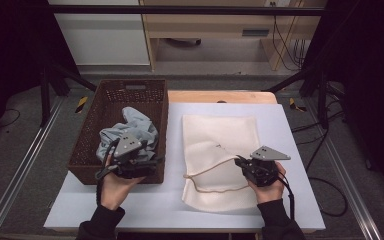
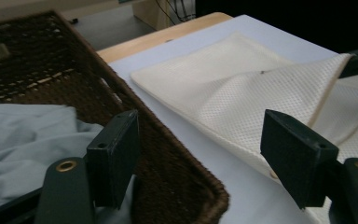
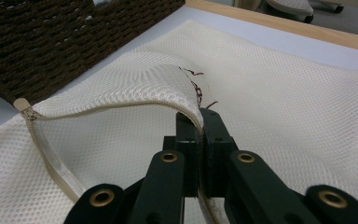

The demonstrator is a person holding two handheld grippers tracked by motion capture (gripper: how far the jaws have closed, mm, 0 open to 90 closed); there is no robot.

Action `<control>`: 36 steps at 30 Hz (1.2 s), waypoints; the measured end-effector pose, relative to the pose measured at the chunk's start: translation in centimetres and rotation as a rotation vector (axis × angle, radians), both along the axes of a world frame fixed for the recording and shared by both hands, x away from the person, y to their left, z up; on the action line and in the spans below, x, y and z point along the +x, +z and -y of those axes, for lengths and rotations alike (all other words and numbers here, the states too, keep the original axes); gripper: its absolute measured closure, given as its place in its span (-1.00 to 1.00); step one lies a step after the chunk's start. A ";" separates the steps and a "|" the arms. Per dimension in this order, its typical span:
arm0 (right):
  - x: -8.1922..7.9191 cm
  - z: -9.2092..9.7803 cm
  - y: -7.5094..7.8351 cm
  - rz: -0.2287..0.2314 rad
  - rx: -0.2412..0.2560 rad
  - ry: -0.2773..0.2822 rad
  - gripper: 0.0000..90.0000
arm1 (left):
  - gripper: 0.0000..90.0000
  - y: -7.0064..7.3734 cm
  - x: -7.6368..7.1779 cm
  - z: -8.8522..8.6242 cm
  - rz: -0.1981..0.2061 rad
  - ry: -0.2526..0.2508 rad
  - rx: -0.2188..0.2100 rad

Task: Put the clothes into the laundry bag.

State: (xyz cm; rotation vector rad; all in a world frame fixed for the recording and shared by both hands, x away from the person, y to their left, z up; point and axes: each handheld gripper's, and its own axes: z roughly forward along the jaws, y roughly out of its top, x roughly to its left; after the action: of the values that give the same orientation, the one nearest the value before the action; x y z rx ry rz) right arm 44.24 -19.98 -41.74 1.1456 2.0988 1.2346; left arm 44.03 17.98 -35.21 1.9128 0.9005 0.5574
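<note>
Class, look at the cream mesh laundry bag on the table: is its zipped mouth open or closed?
Open. The right tool pinches the upper zip edge of the mesh bag and lifts it off the lower layer, leaving a gap.

Mesh bag [image 3: 279,93]: cream cloth w/ fine open weave, matt. Basket [image 2: 168,154]: dark brown woven fibre, rough. Garment [image 1: 132,127] in it: soft pale-blue cloth, creased. Counter [image 1: 290,125]: smooth matt white sheet over light wood. Hand-held gripper [image 3: 199,122] jaws: matt black plastic.
</note>
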 end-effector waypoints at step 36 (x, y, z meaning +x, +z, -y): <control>0.2 0.1 -0.3 -0.031 -0.014 -0.003 0.92 | -0.57 -3.1 11.4 -7.8 -0.176 0.200 0.152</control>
State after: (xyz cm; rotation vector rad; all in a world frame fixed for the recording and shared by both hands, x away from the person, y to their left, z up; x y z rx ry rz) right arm 44.44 -20.09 -42.03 1.1680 2.1244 1.2063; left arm 55.47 25.83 -38.32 2.0456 1.2018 0.5965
